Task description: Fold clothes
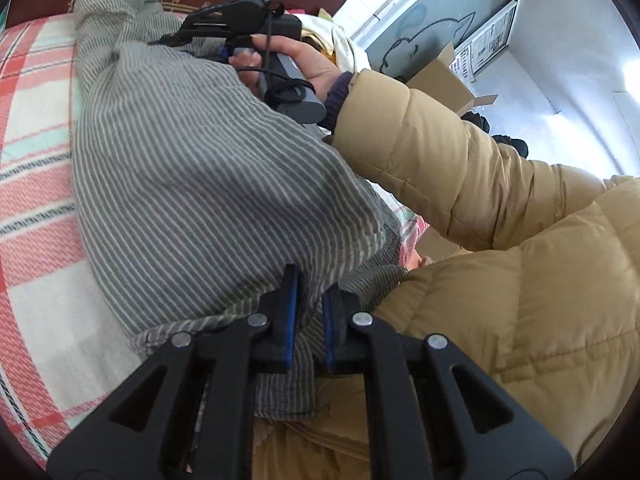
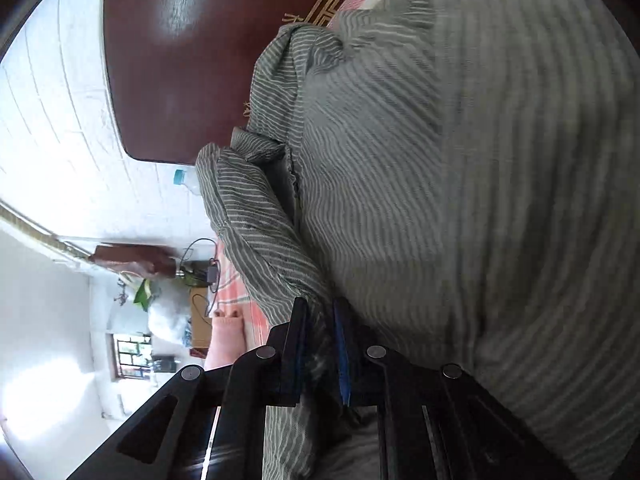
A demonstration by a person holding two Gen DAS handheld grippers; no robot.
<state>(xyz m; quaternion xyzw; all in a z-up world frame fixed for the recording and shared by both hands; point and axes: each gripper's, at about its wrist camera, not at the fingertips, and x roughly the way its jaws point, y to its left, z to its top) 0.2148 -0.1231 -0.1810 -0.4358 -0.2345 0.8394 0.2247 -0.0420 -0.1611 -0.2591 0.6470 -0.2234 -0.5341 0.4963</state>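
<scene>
Across the middle of the left wrist view, the grey striped garment [image 1: 208,184] lies heaped on a pink and green checked blanket [image 1: 36,128], rumpled and bulging rather than flat. In the right wrist view the same garment [image 2: 440,184] fills the right half of the frame, with a bunched sleeve or hem [image 2: 256,216] trailing toward the centre left, in front of a dark red wooden board [image 2: 172,64] at the upper left.

Judging by these views, the folding is at an early stage: no neat crease or squared edge shows, the cloth hangs in loose folds, and most of the work looks yet to be done. Both grippers have an edge in hand, which suggests a lift or a spread before the first fold.

The left gripper [image 1: 308,312], at the lower centre of its own view, has its blue-padded fingers pressed nearly together, pinching a fold of the striped cloth between them. The right gripper [image 2: 322,344], at the lower centre of its view, is likewise clamped on the fabric, with striped cloth running down between the two fingers. In the left wrist view this right gripper [image 1: 176,38] appears at the upper centre, held by the person's right hand [image 1: 300,60], its tip buried in the cloth, so its jaws cannot be read from there. A tan padded sleeve [image 1: 440,168] reaches across the right of that frame, and the jacket's body fills the lower right.
</scene>
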